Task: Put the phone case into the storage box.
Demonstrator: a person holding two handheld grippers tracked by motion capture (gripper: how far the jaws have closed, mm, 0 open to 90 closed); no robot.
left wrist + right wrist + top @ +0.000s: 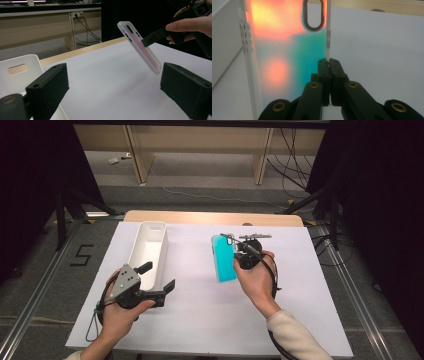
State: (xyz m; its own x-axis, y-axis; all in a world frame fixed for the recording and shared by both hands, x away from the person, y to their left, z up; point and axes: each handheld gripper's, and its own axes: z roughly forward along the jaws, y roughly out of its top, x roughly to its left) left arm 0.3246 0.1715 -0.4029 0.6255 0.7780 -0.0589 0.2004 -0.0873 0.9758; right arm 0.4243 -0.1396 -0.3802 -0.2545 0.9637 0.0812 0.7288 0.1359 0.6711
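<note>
Nearest the person, the left gripper [159, 279] hovered over the white table [200, 320] with its jaws spread and nothing between them, pointing toward about two o'clock. Just beyond it, at roughly eleven o'clock, lay the long white tray [148, 251], its long axis running from six to twelve.

Farther out, at about two o'clock from the left gripper and well apart from it, the right gripper [329, 62] was clamped on one long edge of the phone case [224, 258]. The case hung tilted off the table, camera cutout at the far end, its long axis also near six to twelve. The tray lay at nine o'clock from the case, so the carry would likely run leftward.
</note>
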